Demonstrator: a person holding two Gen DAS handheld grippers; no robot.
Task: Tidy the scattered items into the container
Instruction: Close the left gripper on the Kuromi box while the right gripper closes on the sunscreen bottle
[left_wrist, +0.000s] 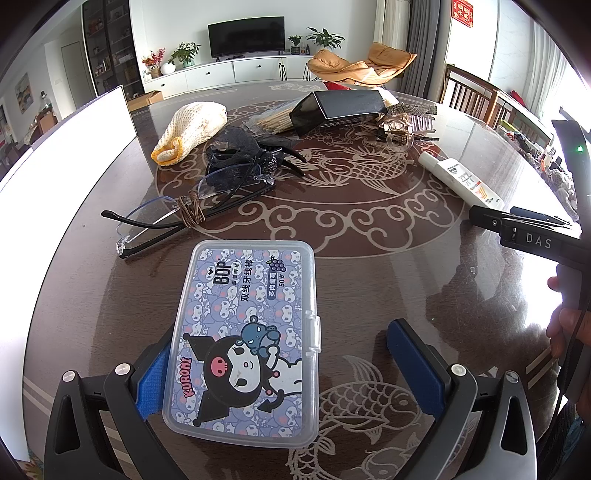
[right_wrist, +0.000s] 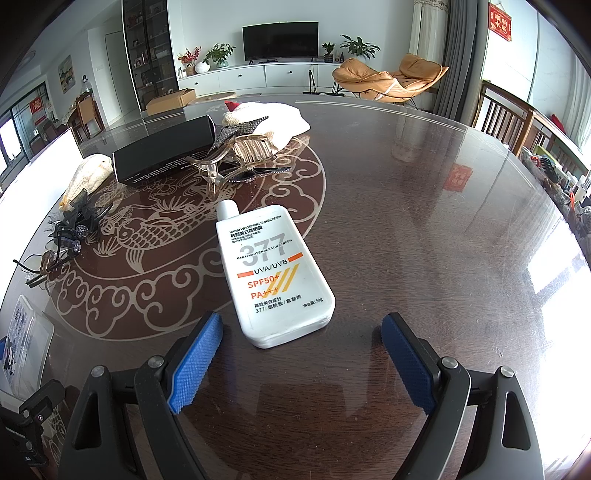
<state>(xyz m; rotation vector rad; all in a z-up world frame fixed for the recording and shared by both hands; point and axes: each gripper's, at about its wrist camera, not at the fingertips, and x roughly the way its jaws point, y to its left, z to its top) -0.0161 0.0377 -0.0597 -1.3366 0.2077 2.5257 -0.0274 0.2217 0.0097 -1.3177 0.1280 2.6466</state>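
Straddling the sunscreen bottle (right_wrist: 275, 275) squarely suits the wide-open, empty right gripper (right_wrist: 301, 360); the left gripper (left_wrist: 291, 369) gapes around the floss box (left_wrist: 245, 341), ungripped.

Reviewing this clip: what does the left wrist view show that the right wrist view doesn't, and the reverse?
Left wrist only: the whole floss pick box between the open left gripper fingers, and the bundle of wooden sticks.
Right wrist only: the sunscreen bottle label face-on, just ahead of the open right gripper.
Both: the patterned table, black box, clear hair claw, glasses, though these are only partly seen from the right wrist.
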